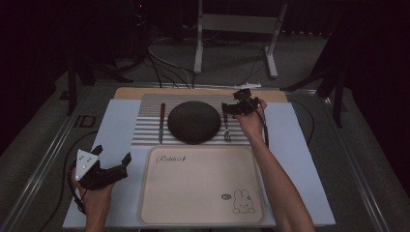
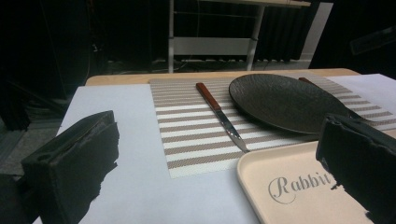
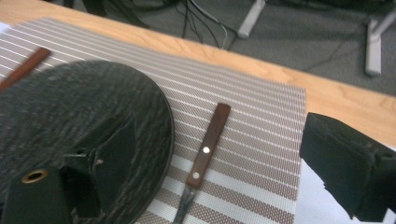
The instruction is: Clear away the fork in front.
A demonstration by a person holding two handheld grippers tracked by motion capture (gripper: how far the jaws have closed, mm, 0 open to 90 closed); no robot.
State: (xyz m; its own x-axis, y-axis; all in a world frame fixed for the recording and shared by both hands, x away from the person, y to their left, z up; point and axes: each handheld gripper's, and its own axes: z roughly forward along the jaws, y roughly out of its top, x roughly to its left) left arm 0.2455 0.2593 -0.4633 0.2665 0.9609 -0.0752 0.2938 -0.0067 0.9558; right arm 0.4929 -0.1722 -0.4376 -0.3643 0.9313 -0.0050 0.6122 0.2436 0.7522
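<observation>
1. The right gripper (image 1: 240, 107) hung over the striped mat (image 1: 145, 126), above the top end of a fork (image 1: 226, 126) with a brown wooden handle.
2. Its jaws were spread wide, and they held nothing.
3. In the right gripper view, the brown fork handle (image 3: 207, 145) lay on the striped mat (image 3: 261, 135) in the gap between the two jaws, and the jaws did not touch it.
4. The fork lay just beside the dark round plate (image 1: 194, 121), on its right side.
5. The plate had no food or anything else on it.
6. A knife (image 1: 161, 123) with a reddish handle lay on the mat just to the left of the plate.
7. In the left gripper view, the knife (image 2: 221, 116) lay beside the dark plate (image 2: 285, 100), with its tip near the tray.
8. The cream tray (image 1: 159, 193) sat in front of the mat, nearer the person.
9. It had the word "Rabbit" and a small bunny picture on it, and nothing lay in it.
10. The left gripper (image 1: 104, 167) was low at the left, over the white sheet (image 1: 116, 126), just beside the tray.
11. Its jaws were spread apart too, with nothing in them.
</observation>
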